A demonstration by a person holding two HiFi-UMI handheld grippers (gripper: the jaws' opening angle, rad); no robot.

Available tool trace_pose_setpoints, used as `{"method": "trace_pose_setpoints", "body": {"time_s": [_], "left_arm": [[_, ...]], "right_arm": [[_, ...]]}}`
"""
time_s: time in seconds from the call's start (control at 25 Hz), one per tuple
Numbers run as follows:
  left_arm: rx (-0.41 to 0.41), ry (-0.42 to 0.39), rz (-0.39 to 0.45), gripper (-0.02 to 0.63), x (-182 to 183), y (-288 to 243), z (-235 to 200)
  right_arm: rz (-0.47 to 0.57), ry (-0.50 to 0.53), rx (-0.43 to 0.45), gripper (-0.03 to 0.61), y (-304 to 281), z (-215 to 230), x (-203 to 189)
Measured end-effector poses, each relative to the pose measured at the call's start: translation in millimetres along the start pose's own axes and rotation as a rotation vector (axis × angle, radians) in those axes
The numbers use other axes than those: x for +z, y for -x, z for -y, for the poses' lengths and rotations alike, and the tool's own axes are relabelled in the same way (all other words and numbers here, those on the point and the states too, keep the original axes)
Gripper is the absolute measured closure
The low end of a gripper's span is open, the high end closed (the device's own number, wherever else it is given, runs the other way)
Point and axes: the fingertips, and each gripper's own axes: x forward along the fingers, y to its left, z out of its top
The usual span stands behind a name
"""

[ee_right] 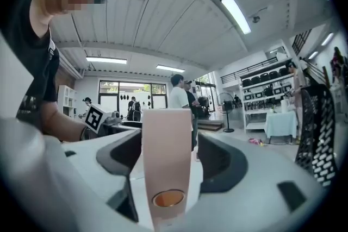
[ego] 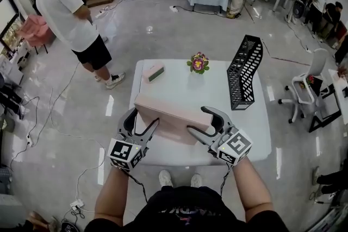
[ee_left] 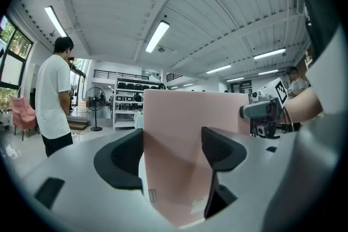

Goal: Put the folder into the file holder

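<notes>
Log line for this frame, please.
left gripper: shut on folder | right gripper: shut on folder | folder: not yet in file holder

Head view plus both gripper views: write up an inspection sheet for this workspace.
Surface: white square table, no spills seen.
Job's things: pink box folder at the near edge; black perforated file holder upright, far right.
Clutter: small potted flower; small pink box.
Grippers: left gripper and right gripper each clamp one end of the folder.
Cables: white power strip with trailing leads on the floor, near left.
Surroundings: person in white T-shirt; white office chair.
</notes>
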Motion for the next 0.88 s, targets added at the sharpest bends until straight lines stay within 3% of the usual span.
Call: {"method": "trace_pose_setpoints", "body": {"time_s": [0.32, 0.44, 0.52, 0.88], "left_arm": [[0.054, 0.011, -0.004, 0.279, 2, 5, -1], [0.074, 0.021, -0.001, 0.281, 3, 8, 0], [0.088, 0.022, -0.003, 0.281, 3, 11, 0], [0.153, 0.013, -0.005, 0.307, 5, 28, 6]], "right_arm": [[-0.027, 0.040, 0.102, 0.269, -23, -9, -2], [-0.026, 0.052, 0.133, 0.349, -26, -18, -2], [-0.018, 0.052, 0.135, 0.384, -25, -20, -2], [-0.002, 0.069, 0.098, 0.408, -15, -31, -4]]}}
